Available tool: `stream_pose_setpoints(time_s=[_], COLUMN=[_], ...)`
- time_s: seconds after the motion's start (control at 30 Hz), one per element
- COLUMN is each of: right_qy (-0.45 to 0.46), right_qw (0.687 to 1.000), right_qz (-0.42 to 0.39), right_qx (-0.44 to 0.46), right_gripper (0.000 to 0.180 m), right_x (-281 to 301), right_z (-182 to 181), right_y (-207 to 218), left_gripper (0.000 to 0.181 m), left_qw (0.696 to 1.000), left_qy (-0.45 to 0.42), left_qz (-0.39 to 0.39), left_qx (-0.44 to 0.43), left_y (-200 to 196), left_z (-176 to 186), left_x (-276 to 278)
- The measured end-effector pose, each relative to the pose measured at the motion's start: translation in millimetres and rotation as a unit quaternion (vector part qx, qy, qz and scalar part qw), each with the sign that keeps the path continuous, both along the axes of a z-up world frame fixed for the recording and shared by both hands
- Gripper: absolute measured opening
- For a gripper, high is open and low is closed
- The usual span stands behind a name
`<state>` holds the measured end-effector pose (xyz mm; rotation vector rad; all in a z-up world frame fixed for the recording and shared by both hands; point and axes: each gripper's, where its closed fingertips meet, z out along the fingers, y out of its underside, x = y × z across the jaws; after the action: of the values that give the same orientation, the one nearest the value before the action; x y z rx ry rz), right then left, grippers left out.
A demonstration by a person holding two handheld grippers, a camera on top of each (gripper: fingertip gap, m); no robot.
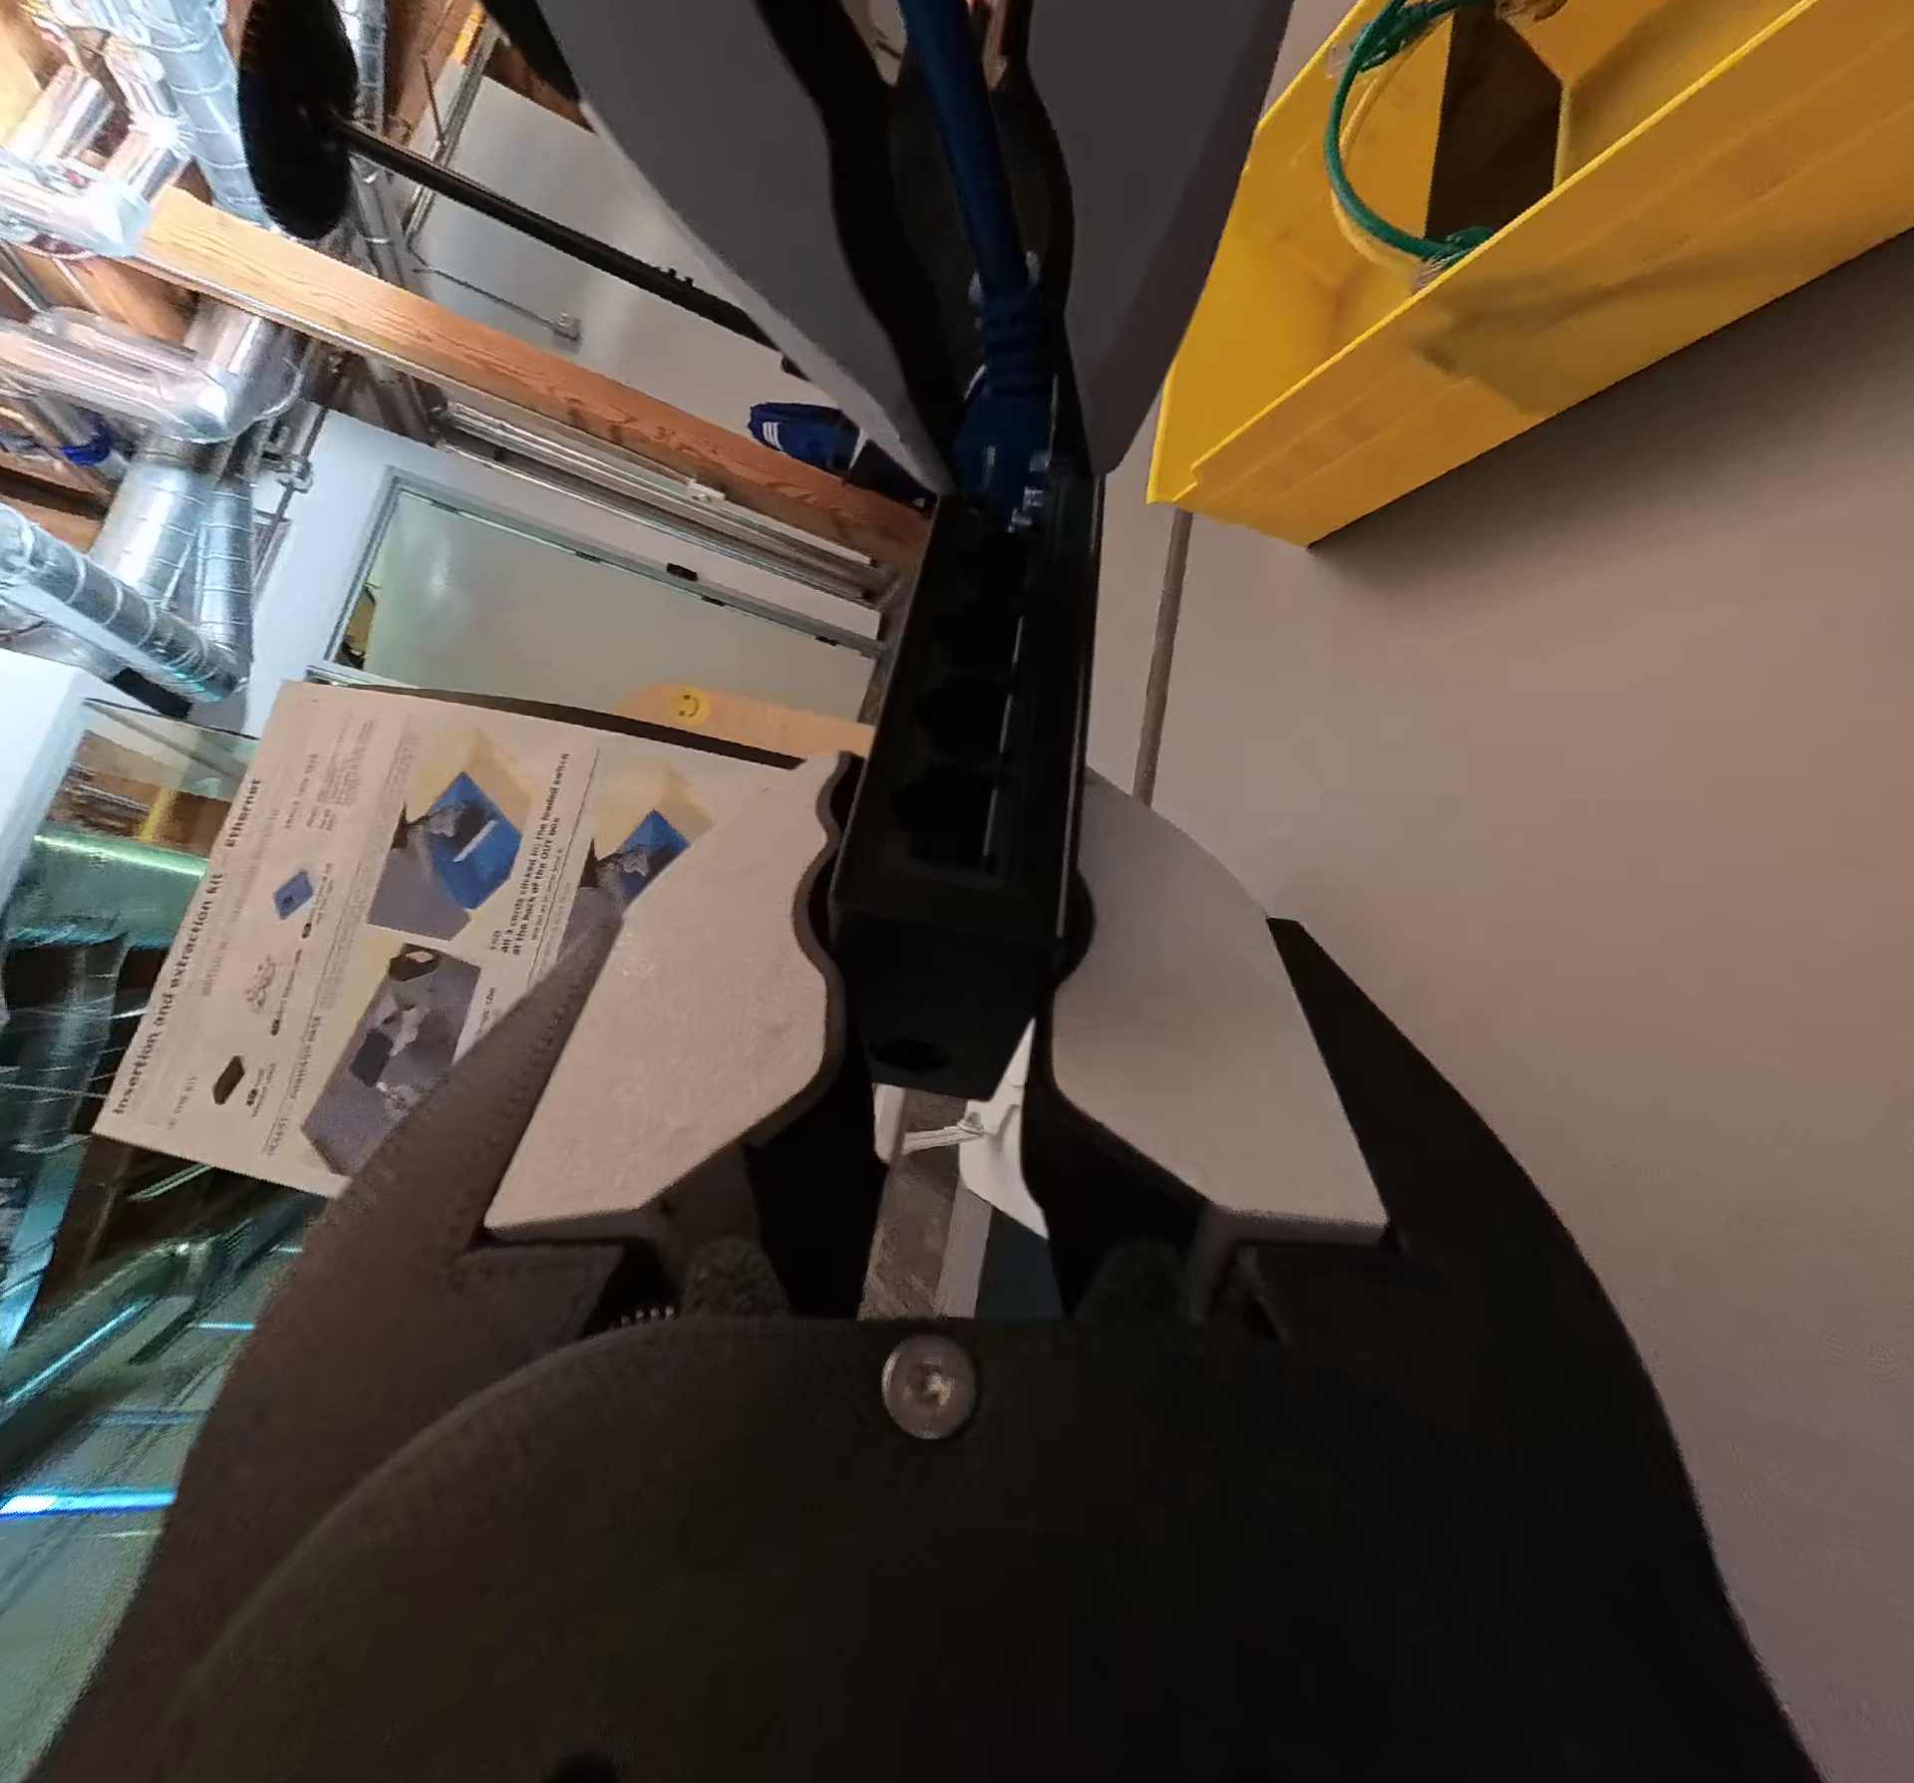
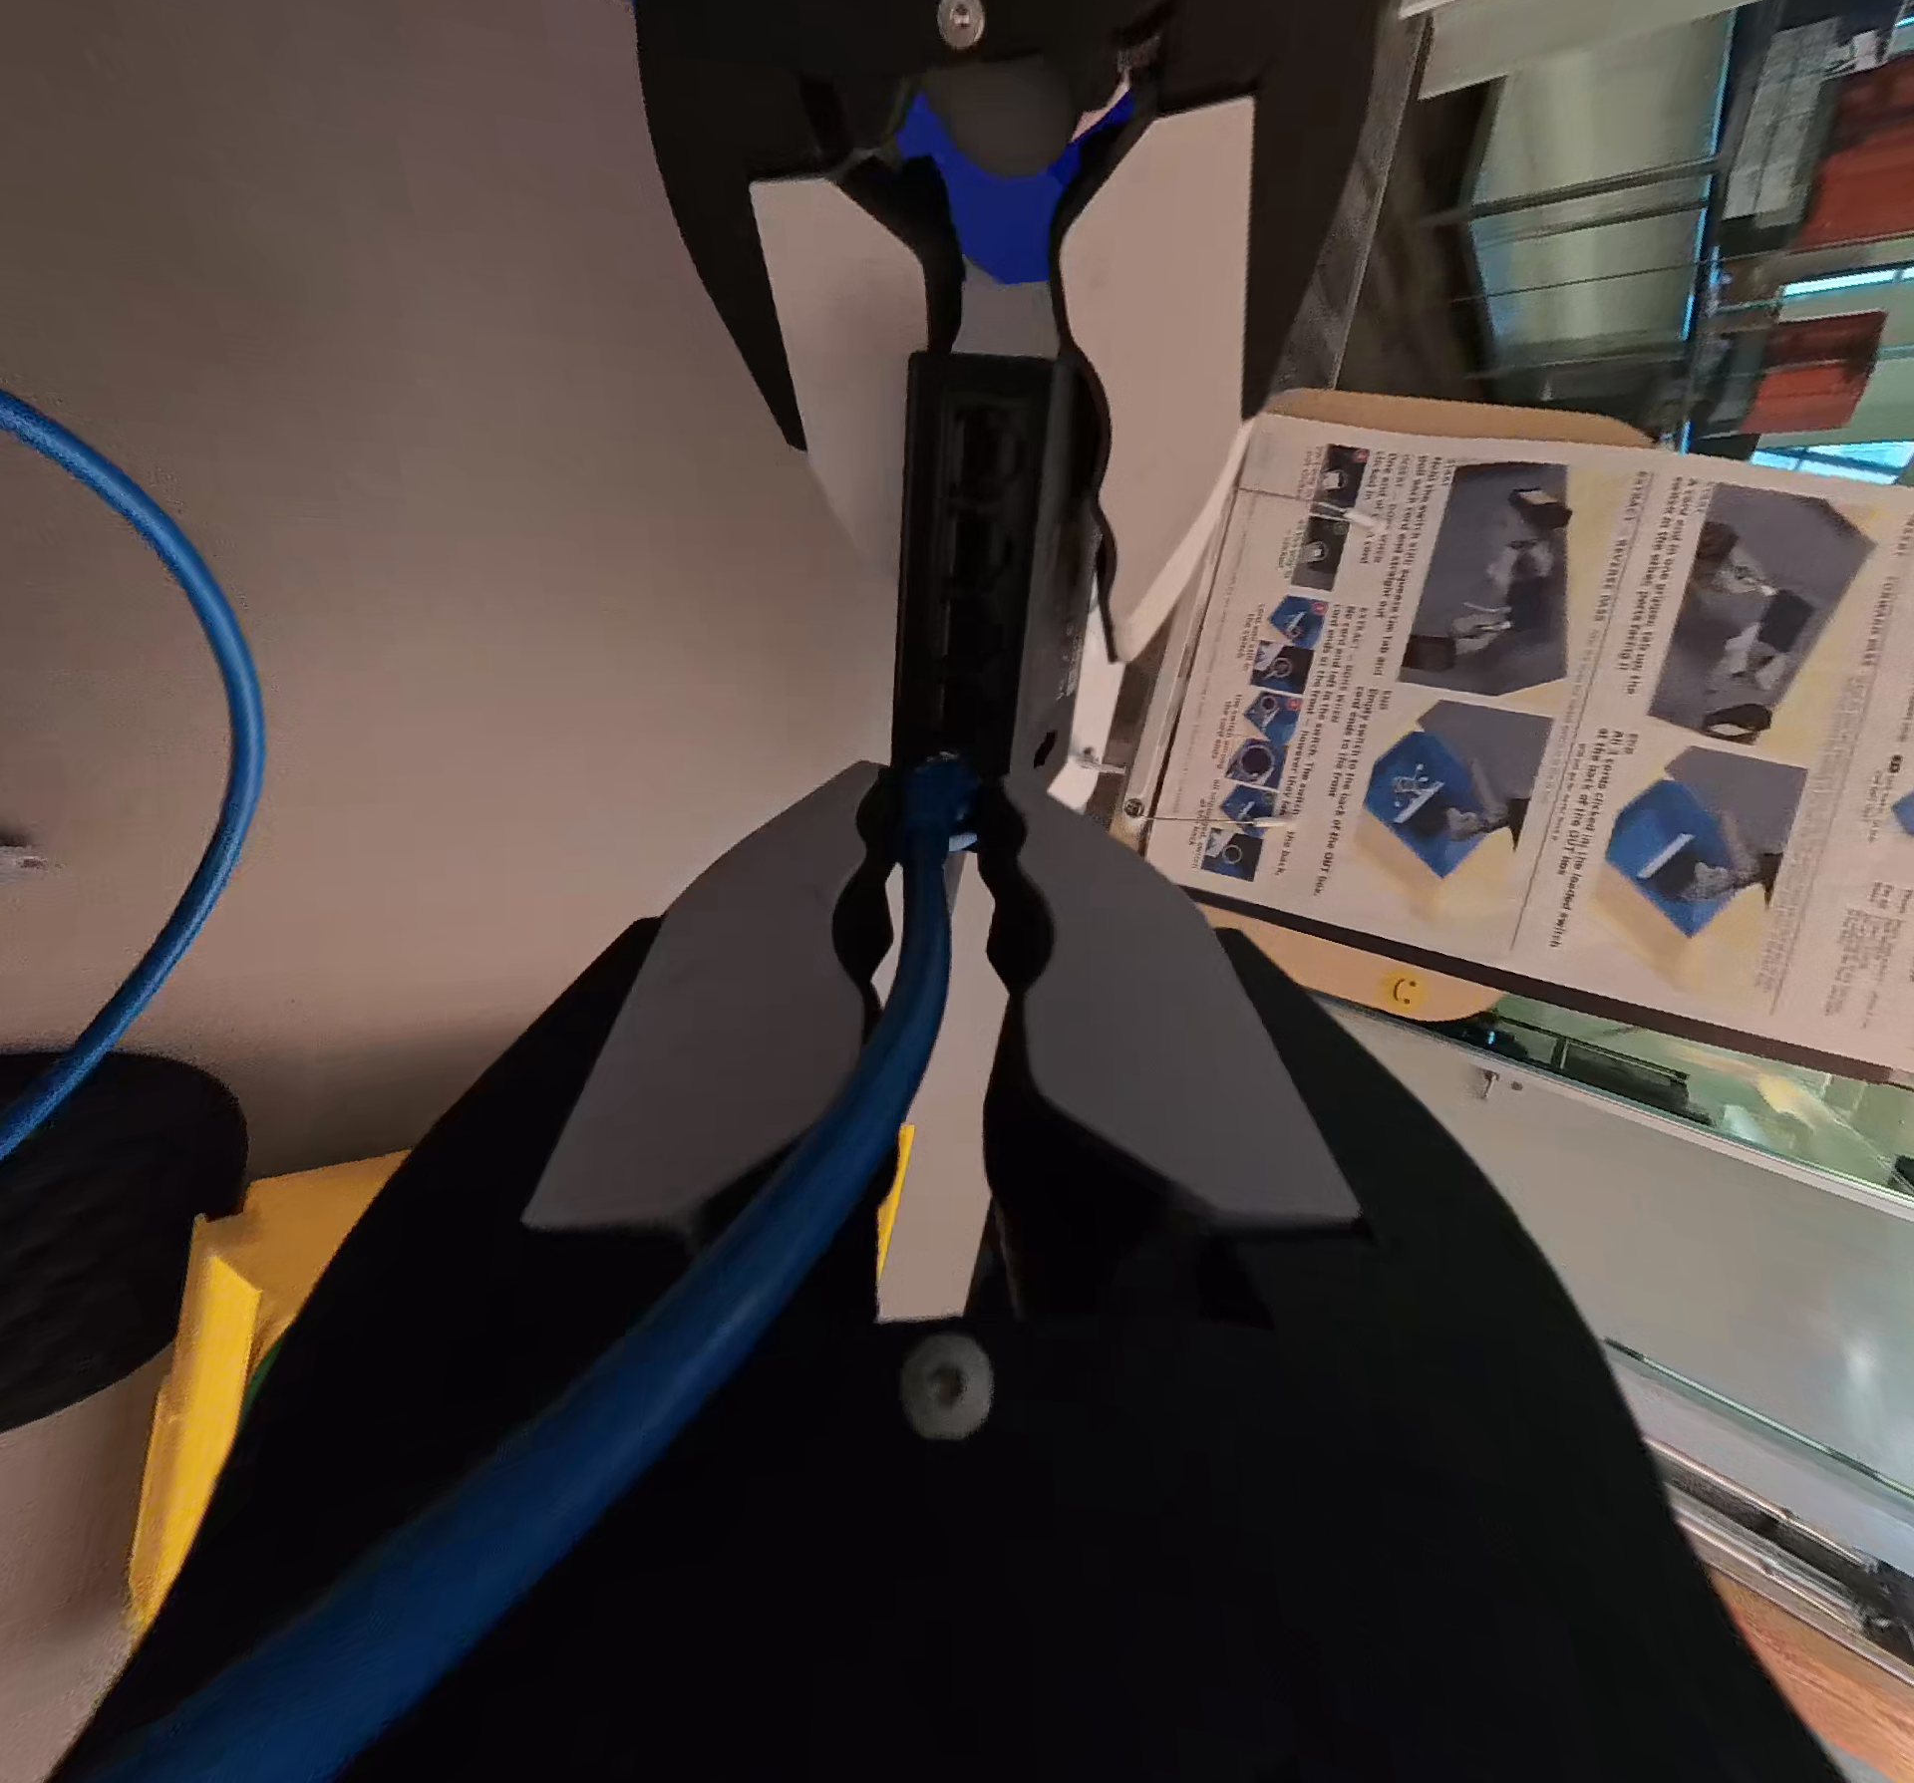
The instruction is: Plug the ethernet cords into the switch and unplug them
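The left tongs (image 1: 958, 915) clamp the black switch (image 1: 963, 801) while the right tongs (image 2: 937, 801) pinch the blue ethernet cord's (image 2: 911, 988) plug at its end port.

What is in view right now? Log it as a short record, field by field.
left gripper: shut on the black switch, held at one end
right gripper: shut on the blue cord at its plug
plug: at the switch's end port; full seating cannot be told
other ports: look empty
yellow bin: on the grey table, holding a green cord
instruction sheet: propped beyond the switch
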<state>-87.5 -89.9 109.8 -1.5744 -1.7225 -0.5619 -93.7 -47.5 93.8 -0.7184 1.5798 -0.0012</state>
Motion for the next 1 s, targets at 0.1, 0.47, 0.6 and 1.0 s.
stream_pose_setpoints(time_s=[0.1, 0.47, 0.6, 1.0], right_qy=[0.005, -0.026, -0.007, 0.044], right_qw=[1.0, 0.998, 0.997, 0.999], right_qz=[-0.004, -0.017, -0.025, 0.032], right_qx=[-0.025, -0.05, -0.068, -0.003], right_gripper=[0.016, 0.015, 0.016, 0.014], right_x=[3, 9, 11, -9], right_z=[-4, -9, -12, 11], right_y=[5, 16, 14, -1], left_gripper=[0.032, 0.033, 0.032, 0.04], left_qw=[1.0, 0.999, 0.999, 0.984], left_qy=[0.004, 0.001, 0.005, -0.129], left_qz=[-0.002, 0.008, 0.001, -0.101], left_qx=[-0.016, -0.035, -0.038, -0.066], left_y=[4, 15, 13, -9], left_z=[-6, -14, -17, -1], left_x=[3, 8, 10, 16])
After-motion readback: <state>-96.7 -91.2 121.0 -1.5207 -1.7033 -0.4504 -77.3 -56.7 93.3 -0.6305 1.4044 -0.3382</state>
